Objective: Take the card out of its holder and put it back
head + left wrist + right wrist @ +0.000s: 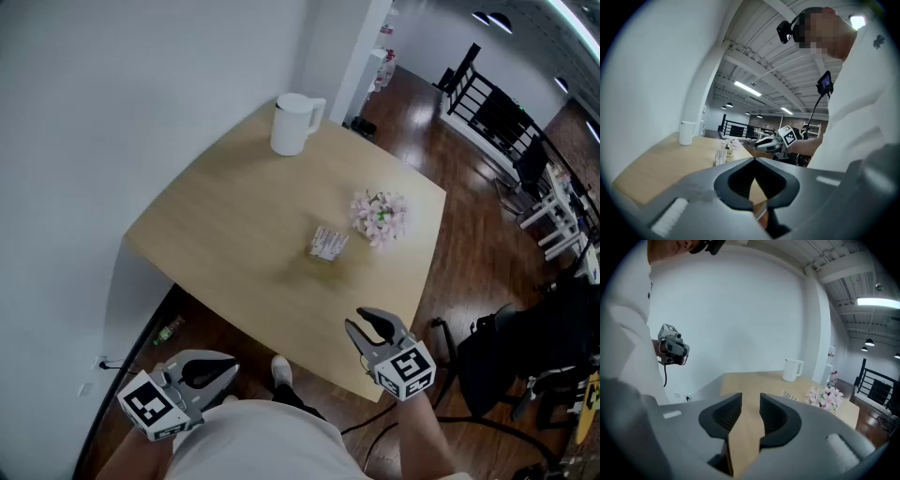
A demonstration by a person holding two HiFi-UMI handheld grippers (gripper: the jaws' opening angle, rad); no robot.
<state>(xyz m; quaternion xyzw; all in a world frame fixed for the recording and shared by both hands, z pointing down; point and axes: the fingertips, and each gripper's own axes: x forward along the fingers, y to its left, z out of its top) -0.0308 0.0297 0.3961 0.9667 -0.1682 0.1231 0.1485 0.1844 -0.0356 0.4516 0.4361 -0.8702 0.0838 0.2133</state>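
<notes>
The card holder (328, 244) stands mid-desk (234, 216), just left of a bunch of pink flowers (380, 216). A white kettle (295, 122) sits at the far corner. The right tool (356, 319) hovers over the near right edge, jaws apart and empty. The left tool (230, 372) hangs off the near left side, closed on nothing.

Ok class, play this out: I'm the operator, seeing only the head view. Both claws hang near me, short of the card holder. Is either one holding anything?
Observer: No. The right gripper view shows the right claw with jaws apart, only bare table between them.
Operator: And the left?
Observer: The left gripper view shows the left claw with tips touching, empty.
Operator: And the card holder?
Observer: White cards stand upright in it, beside the flowers.
</notes>
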